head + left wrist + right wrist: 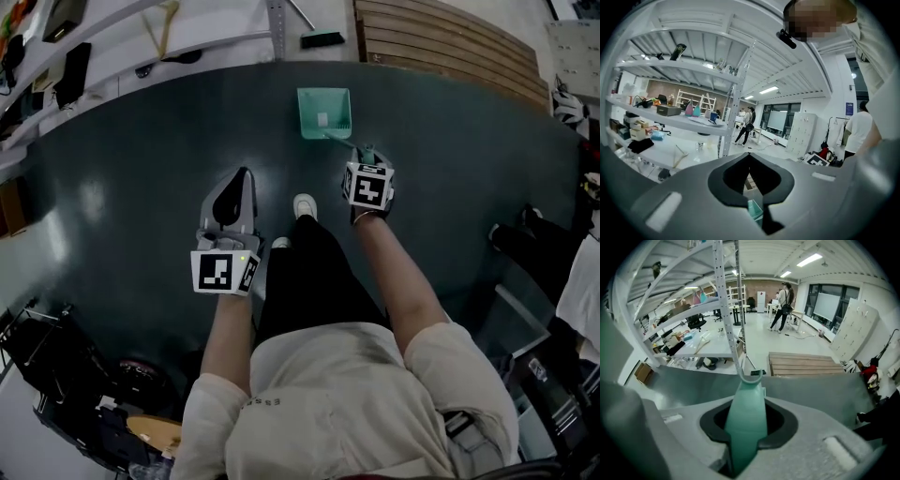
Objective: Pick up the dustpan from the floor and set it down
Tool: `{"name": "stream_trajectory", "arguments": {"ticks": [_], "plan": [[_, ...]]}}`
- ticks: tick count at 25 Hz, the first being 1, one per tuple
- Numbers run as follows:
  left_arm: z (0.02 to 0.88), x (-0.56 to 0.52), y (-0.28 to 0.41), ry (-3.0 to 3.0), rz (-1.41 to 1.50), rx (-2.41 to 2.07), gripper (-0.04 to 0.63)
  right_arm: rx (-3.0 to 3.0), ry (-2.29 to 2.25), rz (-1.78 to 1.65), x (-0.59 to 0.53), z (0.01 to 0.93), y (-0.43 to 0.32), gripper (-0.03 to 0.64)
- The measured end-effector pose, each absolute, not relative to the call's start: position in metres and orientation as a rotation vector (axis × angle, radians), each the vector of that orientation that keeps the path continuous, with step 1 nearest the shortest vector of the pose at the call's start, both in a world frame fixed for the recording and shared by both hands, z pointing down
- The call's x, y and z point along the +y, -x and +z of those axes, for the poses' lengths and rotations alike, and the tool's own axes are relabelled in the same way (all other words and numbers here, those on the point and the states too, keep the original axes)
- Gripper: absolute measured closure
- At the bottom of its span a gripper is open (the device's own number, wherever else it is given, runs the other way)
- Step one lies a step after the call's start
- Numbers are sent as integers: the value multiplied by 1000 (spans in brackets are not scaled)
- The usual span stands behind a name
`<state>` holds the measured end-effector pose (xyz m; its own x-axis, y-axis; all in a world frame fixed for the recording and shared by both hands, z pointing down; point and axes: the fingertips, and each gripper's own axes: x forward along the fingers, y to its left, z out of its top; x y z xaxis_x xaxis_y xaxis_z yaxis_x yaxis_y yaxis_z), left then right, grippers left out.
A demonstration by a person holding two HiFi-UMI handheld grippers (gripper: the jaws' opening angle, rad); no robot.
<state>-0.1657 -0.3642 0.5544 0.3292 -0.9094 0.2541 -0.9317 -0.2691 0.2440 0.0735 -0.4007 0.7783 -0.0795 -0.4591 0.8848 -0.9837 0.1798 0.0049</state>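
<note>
The teal dustpan [323, 112] is ahead of my feet over the dark floor, its pan at the far end and its long handle [746, 416] running back toward me. My right gripper [367, 153] is shut on that handle, which fills the space between its jaws in the right gripper view [748, 401]. Whether the pan touches the floor I cannot tell. My left gripper [235, 192] hangs to the left, apart from the dustpan, jaws together with nothing in them [749, 155]. A sliver of the teal pan [754, 209] shows below those jaws.
A white metal shelving rack [112, 37] lines the far left edge of the floor. A black brush head [322, 38] lies beyond the dustpan, beside a wooden pallet [450, 42]. My white shoe [305, 206] is between the grippers. Another person's legs [525, 239] are at the right, black equipment [56, 366] at the lower left.
</note>
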Motion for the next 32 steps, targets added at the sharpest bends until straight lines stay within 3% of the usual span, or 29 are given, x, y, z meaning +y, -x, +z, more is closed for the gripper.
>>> {"name": "stream_trajectory", "arguments": {"ticks": [10,14,22,24,26,28,32], "plan": [[585,-384,150,-2214,105,-1591,588,-1671,-1361,777,-418,798,-56,541],[585,-382,140,-2218,94,-1558,588,-1743,-1331,850,-416,794,-52,400],[545,-379,135,-2254,4,-1554,586,-1915,-1463,710,-424,706,-62,362],[531,-376,135,-2293,-10,-1557,586,-2031,-1543,631,-427,659,-64,388],[514,-372,138,-2342,2,-1563,586,-2162,-1619,479,-426,609,-63,532],[495,-361,141,-2381,12,-1575,586,-2230,-1658,332,-415,568,-64,624],[448,-329,139,-2445,-9,-1588,586,-2308,-1695,244,-379,503,-71,624]]}}
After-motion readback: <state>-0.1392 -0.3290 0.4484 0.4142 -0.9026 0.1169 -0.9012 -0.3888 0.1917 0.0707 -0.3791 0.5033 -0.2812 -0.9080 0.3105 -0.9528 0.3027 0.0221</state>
